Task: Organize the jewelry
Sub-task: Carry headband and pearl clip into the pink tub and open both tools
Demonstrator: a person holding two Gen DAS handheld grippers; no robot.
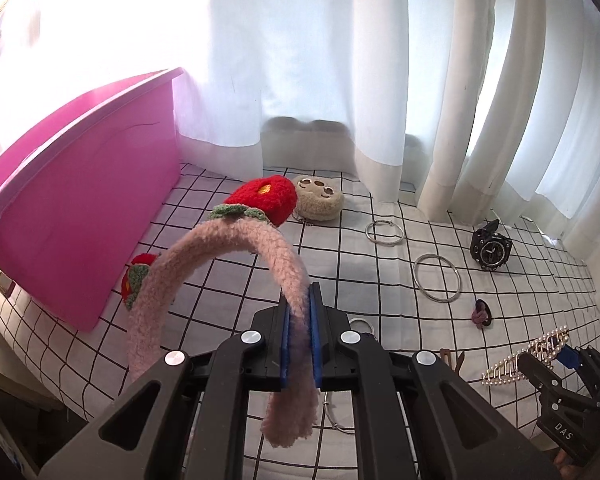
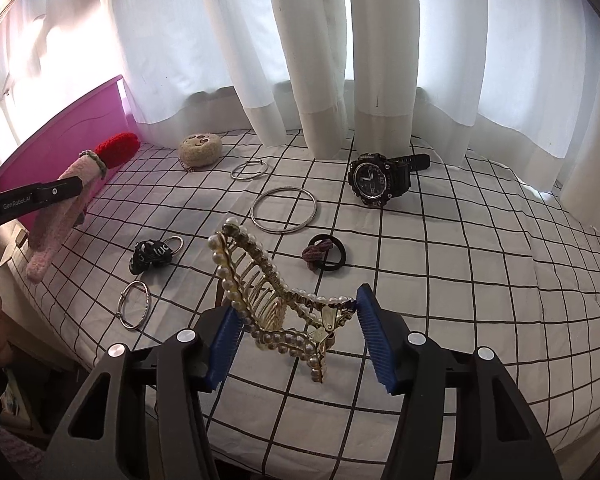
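My left gripper [image 1: 300, 300] is shut on a fluffy pink headband [image 1: 236, 240] with red crocheted flowers, and holds it up above the checked bed cover. In the right wrist view the same headband [image 2: 60, 216] hangs from the left gripper [image 2: 76, 188] at the far left. My right gripper [image 2: 296, 320] holds a gold hair claw set with pearls [image 2: 260, 276]. Both blue pads touch the claw's ends, and it sits raised off the cover. The left wrist view shows that hair claw [image 1: 516, 364] in the right gripper [image 1: 540, 364] at the lower right.
A pink box [image 1: 80, 200] stands at the back left. On the checked cover [image 2: 460, 280] lie a black watch [image 2: 374, 182], a large bangle [image 2: 284, 210], a thin hoop [image 2: 249, 170], a beige plush piece [image 2: 200, 148], hair ties [image 2: 324, 256] and a bracelet [image 2: 134, 308]. White curtains hang behind.
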